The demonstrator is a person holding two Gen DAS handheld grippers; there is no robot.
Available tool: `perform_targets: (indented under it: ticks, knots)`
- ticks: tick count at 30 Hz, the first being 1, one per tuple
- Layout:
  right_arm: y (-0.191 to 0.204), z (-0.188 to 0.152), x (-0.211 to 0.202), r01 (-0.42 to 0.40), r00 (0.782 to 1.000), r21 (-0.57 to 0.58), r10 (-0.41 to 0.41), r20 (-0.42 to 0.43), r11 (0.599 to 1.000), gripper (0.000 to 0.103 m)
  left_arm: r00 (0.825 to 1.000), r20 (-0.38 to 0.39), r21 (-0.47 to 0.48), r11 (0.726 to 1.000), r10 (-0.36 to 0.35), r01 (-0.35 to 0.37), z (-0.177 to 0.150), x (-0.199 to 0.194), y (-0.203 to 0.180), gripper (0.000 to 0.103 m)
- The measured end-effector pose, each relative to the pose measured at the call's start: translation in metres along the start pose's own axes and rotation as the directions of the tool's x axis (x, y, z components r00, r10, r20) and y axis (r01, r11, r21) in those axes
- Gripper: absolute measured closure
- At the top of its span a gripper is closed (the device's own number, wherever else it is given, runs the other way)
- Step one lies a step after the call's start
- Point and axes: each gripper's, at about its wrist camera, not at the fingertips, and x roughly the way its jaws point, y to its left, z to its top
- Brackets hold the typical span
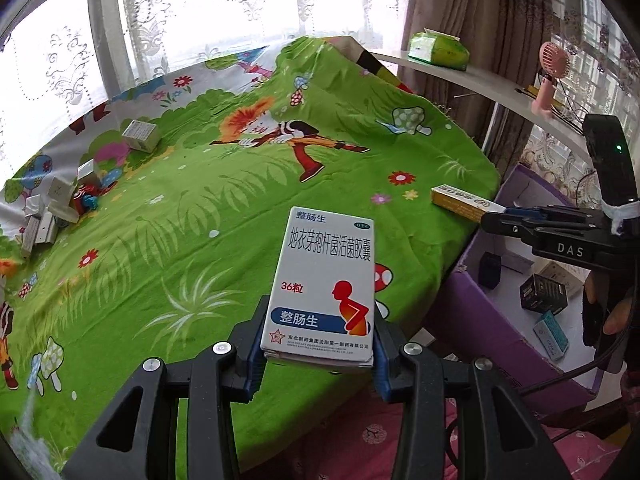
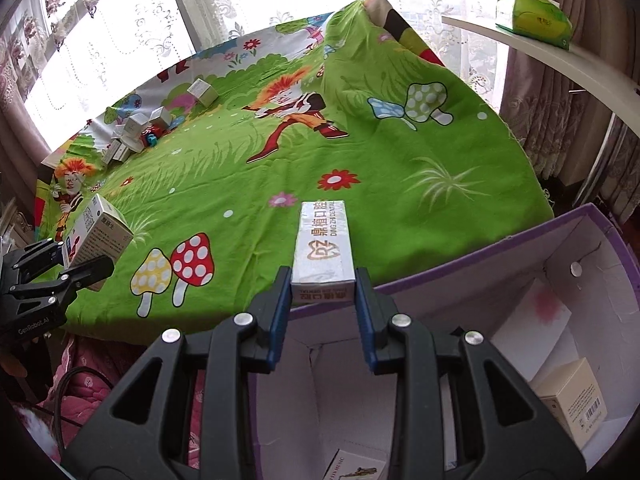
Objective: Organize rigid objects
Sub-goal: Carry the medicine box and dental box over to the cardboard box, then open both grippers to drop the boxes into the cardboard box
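My left gripper [image 1: 320, 354] is shut on a white medicine box [image 1: 324, 284] with a red figure printed on it, held above the near edge of the green cartoon cloth [image 1: 200, 200]. My right gripper [image 2: 323, 308] is shut on a long silver toothpaste box [image 2: 324, 244], held over the rim of the purple storage box [image 2: 520, 232]. In the left wrist view the right gripper [image 1: 486, 218] shows at the right with the toothpaste box's yellow side [image 1: 460, 202]. The left gripper [image 2: 80, 264] and its box [image 2: 100, 236] appear at the left of the right wrist view.
Several small white boxes and a red toy [image 1: 84, 200] lie in a pile [image 2: 136, 136] at the cloth's far left. The purple box [image 1: 480, 312] holds several small boxes [image 1: 544, 292], one of them cream [image 2: 572, 396]. A white shelf [image 1: 480, 76] carries a green tissue pack [image 1: 438, 52] and a pink fan [image 1: 550, 76].
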Motion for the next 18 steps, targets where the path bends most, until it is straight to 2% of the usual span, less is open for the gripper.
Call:
perform_targets:
  ticks: [7, 12, 18]
  knots:
    - [-0.041, -0.014, -0.015, 0.080, 0.997, 0.066, -0.079, -0.007, 0.995, 0.068, 0.991, -0.035, 0.122, 0.983, -0.132, 0.135, 0.016, 0.012, -0.058, 0.060]
    - [-0.060, -0.021, -0.025, 0.117, 0.993, 0.096, -0.118, 0.003, 0.988, 0.068, 0.985, -0.049, 0.194, 0.966, -0.167, 0.173, 0.023, 0.014, -0.088, 0.060]
    - [-0.069, -0.019, -0.050, 0.148, 0.985, 0.105, -0.156, 0.076, 0.983, 0.068, 0.979, -0.063, 0.256, 0.945, -0.195, 0.204, 0.031, 0.021, -0.119, 0.060]
